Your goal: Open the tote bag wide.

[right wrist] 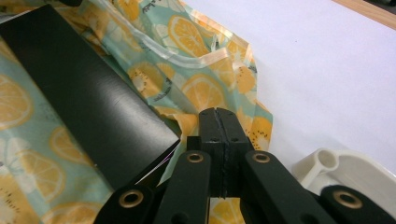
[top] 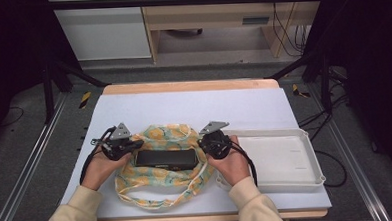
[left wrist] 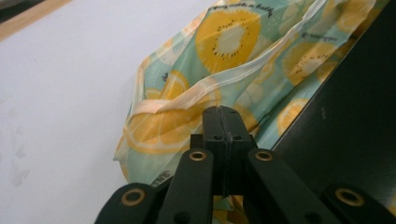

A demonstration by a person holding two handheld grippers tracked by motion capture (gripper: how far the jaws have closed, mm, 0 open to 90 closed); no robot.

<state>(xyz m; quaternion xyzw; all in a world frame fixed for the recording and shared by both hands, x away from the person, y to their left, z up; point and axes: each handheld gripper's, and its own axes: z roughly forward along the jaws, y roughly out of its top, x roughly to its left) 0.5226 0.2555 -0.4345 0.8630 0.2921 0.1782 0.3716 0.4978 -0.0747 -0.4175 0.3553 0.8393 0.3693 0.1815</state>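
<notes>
tools [top: 135,144] [top: 204,141] pinched closed beside black box [top: 166,159] on fruit-print bag [top: 159,184]

The bag [top: 159,184] is mint green with orange and yellow citrus slices, the box [top: 166,159] black, the tray [top: 307,178] white, the table cover [top: 209,107] pale lavender.

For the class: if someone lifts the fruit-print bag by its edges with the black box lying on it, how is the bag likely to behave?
The fruit-print bag lies crumpled with loose, curling handles, so it is probably floppy and would sag around the black box. Its film looks thin and slightly glossy, so it may slip between the pads. The box looks rigid and flat-sided, so it might slide rather than roll.
</notes>
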